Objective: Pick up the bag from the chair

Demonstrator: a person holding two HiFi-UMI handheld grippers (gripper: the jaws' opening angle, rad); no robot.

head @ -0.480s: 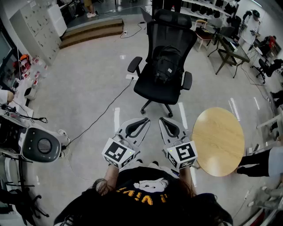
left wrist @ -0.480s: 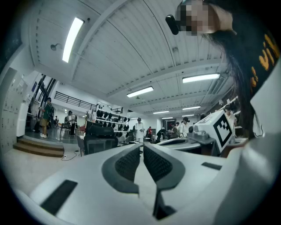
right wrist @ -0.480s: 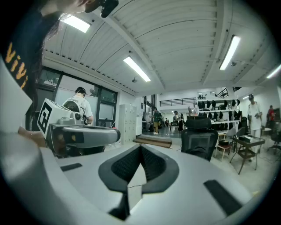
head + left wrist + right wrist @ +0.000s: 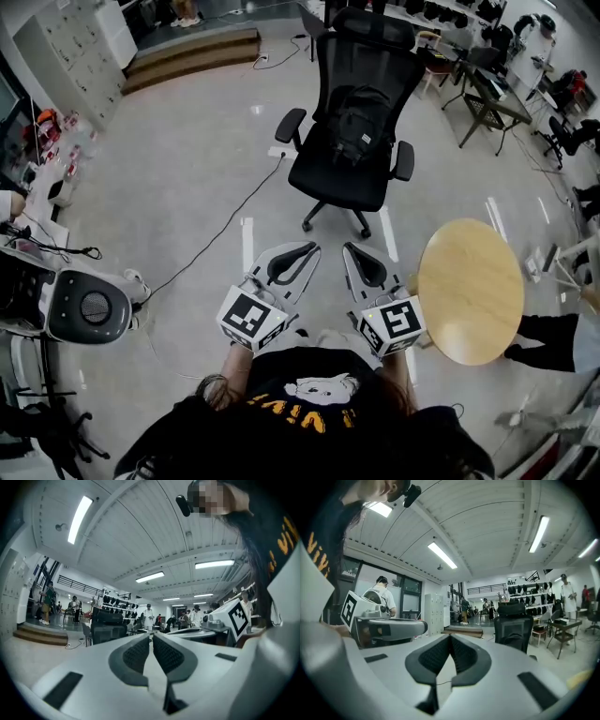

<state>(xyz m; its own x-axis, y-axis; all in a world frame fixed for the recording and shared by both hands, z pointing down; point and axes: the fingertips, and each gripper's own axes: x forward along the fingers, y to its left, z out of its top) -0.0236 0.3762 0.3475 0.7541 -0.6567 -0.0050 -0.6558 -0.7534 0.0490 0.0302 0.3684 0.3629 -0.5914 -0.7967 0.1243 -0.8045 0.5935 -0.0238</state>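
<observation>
While the person stands well back on the open floor point(image 4: 187, 159), the office chair point(image 4: 349, 178) sits at 12 o'clock from them in the head view, with its seat facing them and its backrest on the far side. A round wooden table point(image 4: 471, 291) stands near, at about 3 o'clock from the grippers, and is clear of the straight line to the chair.

The bag point(image 4: 359, 127), a black backpack, rests on the seat and leans against the backrest. Its long axis runs from 12 to 6 o'clock, top end uppermost at the headrest side.

Both tools are held low in front of the person's chest, side by side and well apart from the chair. The left gripper point(image 4: 305, 251) points toward 1 o'clock, and its own view shows the ribbed pads point(image 4: 138, 653) pressed together at the tips, with nothing between them. The right gripper point(image 4: 354, 253) is likewise clenched and empty, its jaws meeting at the tips in its own view. That view shows the chair just to the right of its jaw line.

From the right gripper the bag lies almost dead on 12 o'clock, and from the left gripper nearer 1 o'clock. So I judge the right one slightly closer and better lined up. Either would need its jaws parted before reaching the top of the bag.
</observation>
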